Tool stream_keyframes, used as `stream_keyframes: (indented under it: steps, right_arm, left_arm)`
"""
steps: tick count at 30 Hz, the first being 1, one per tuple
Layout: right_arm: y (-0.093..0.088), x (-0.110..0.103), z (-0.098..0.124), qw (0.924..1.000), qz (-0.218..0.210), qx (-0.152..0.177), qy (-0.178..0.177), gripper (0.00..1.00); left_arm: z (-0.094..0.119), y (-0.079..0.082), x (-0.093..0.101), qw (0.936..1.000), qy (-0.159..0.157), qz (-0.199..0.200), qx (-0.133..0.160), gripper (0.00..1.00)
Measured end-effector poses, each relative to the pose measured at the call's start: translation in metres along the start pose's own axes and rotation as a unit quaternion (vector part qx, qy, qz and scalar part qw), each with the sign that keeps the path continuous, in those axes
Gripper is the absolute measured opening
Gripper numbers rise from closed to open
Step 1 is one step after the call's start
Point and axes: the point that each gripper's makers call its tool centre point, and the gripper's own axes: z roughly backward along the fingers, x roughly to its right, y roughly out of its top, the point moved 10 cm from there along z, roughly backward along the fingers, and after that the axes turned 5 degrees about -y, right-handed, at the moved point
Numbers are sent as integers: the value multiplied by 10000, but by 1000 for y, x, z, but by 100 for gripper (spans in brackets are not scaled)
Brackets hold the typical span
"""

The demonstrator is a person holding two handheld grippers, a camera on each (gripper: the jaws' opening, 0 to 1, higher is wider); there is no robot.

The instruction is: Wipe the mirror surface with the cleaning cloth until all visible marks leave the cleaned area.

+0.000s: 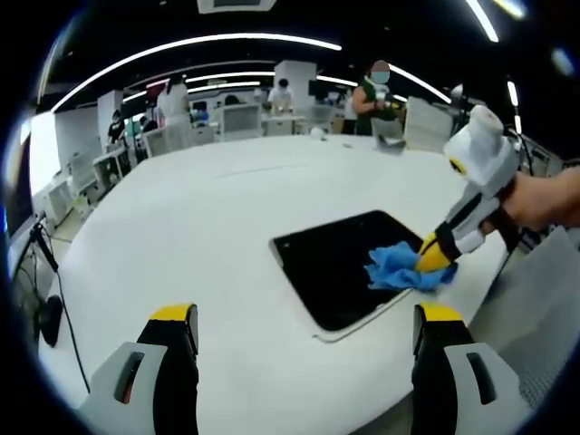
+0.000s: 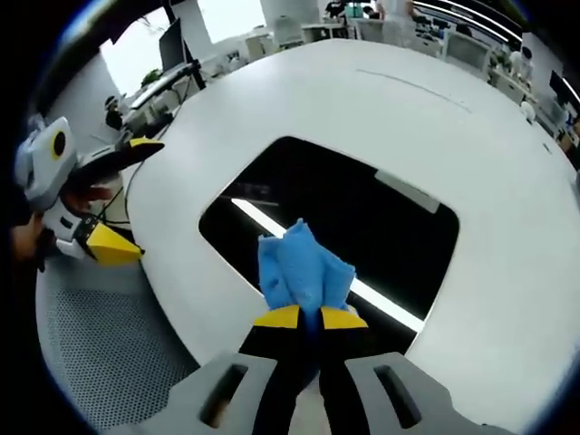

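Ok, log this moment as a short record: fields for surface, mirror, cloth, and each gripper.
surface: white table
mirror: dark rectangular mirror lying flat on the table, ceiling lights reflected in it
cloth: blue cleaning cloth pressed on the mirror near its edge
right gripper: right gripper shut on the cloth
left gripper: left gripper open, empty, held off the mirror
background: people at desks
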Motion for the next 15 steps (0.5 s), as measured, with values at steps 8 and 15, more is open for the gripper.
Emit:
stream_keyframes:
  steps: [8, 15]
  right_arm:
    - [-2, 4, 2, 10000, -18, 30, 39, 1]
    - [-6, 8, 6, 10000, 6, 10, 17, 1]
  left_arm:
    - [-1, -1, 0, 10000, -15, -29, -40, 99]
    - [-2, -1, 0, 10000, -39, -60, -66, 99]
